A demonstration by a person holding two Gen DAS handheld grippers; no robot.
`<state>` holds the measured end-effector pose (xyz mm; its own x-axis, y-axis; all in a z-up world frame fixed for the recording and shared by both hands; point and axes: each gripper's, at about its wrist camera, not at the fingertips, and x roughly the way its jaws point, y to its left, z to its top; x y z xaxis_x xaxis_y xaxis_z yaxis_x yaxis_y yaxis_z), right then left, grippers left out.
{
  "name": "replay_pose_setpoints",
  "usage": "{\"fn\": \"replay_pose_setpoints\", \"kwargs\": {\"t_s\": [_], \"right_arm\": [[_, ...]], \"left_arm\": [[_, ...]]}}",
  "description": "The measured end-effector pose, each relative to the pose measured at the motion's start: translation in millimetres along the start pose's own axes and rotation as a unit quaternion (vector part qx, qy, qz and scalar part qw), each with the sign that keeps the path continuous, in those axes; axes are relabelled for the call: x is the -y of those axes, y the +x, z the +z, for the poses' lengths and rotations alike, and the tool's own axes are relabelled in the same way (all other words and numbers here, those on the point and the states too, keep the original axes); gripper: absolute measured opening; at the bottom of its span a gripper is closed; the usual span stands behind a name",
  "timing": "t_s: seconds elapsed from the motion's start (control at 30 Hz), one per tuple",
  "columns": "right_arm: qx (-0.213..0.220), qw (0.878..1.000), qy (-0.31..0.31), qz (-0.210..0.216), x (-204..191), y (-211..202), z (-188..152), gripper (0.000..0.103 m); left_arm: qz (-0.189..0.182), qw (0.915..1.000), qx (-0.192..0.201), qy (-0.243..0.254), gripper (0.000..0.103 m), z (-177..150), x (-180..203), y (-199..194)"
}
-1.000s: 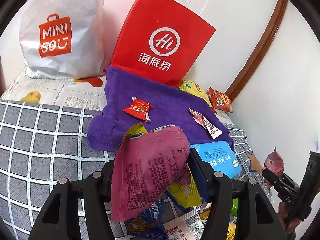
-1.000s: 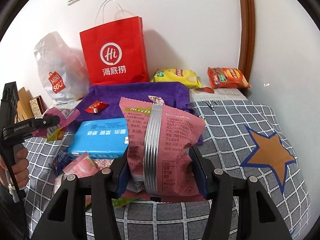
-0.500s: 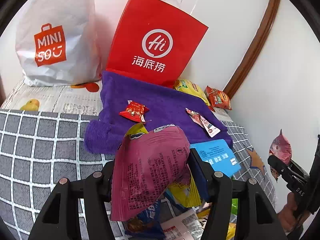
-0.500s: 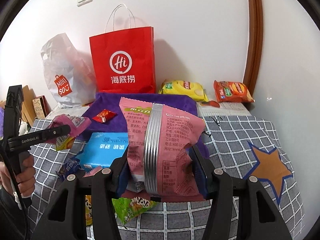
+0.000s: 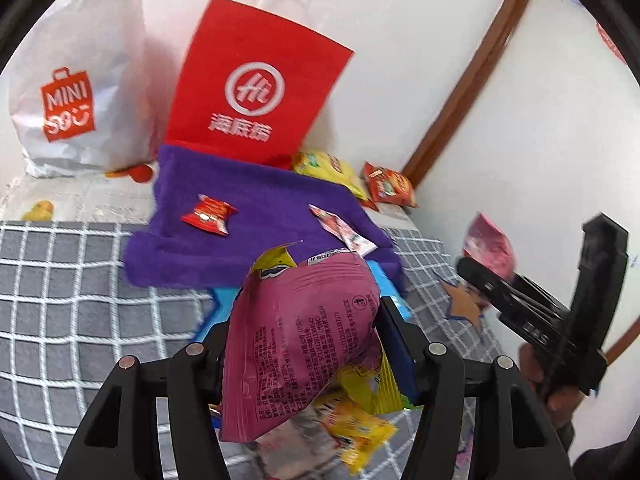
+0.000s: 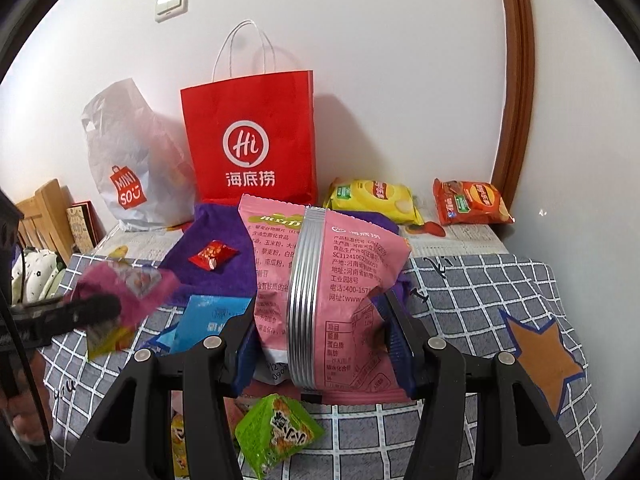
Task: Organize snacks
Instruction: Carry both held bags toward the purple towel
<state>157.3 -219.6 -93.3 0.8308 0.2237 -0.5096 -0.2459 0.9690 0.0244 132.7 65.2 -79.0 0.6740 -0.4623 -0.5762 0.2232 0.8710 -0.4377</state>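
My left gripper (image 5: pixel 308 344) is shut on a magenta snack bag (image 5: pixel 304 340), with a yellow packet (image 5: pixel 276 262) behind it, held above the bed. My right gripper (image 6: pixel 320 336) is shut on a pink snack bag with a silver seam (image 6: pixel 324 288), also lifted. Each gripper shows in the other's view: the right one (image 5: pixel 480 276), the left one (image 6: pixel 96 308). A purple towel (image 5: pixel 260 200) lies on the bed with a red candy packet (image 5: pixel 208 214) and a small sachet (image 5: pixel 342 232) on it. A red paper bag (image 5: pixel 256 80) and a white MINISO bag (image 5: pixel 76 80) stand against the wall.
A yellow chip bag (image 6: pixel 372 198) and an orange chip bag (image 6: pixel 472 202) lie by the wall near the brown door frame (image 6: pixel 516 80). A blue pack (image 6: pixel 208 320), a green packet (image 6: pixel 276 432) and several loose snacks lie on the grey checked bedspread (image 6: pixel 480 292).
Both grippers have risen and moved toward the bags at the wall, still holding their snack bags. The right gripper has come closer to the left one.
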Motion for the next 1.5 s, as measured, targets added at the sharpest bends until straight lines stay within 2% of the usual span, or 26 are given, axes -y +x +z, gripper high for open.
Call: {"fn": "replay_pose_setpoints", "kwargs": {"t_s": [0.33,0.6,0.77,1.3,1.5], "right_arm": [[-0.007,1.0,0.012,-0.001,6.0,10.8,16.4,0.055],[-0.016,1.0,0.016,-0.003,11.1,30.3,36.0,0.055],[-0.018,1.0,0.014,0.0,10.1,51.3,52.4,0.055],[-0.03,0.999,0.008,0.017,-8.1,136.9,108.4,0.055],[-0.045,0.999,0.001,0.029,-17.4,169.0,112.6,0.055]], "left_arm": [[0.016,0.9997,-0.002,0.02,0.059,20.7,26.9,2.2],[0.022,0.9994,-0.005,0.027,0.059,52.6,33.4,10.0],[0.038,0.9987,0.0,0.034,0.059,76.8,31.2,18.8],[0.07,0.9974,0.016,0.003,0.059,146.4,-17.1,59.5],[0.079,0.9967,0.013,-0.017,0.059,140.7,-49.4,79.2]]}}
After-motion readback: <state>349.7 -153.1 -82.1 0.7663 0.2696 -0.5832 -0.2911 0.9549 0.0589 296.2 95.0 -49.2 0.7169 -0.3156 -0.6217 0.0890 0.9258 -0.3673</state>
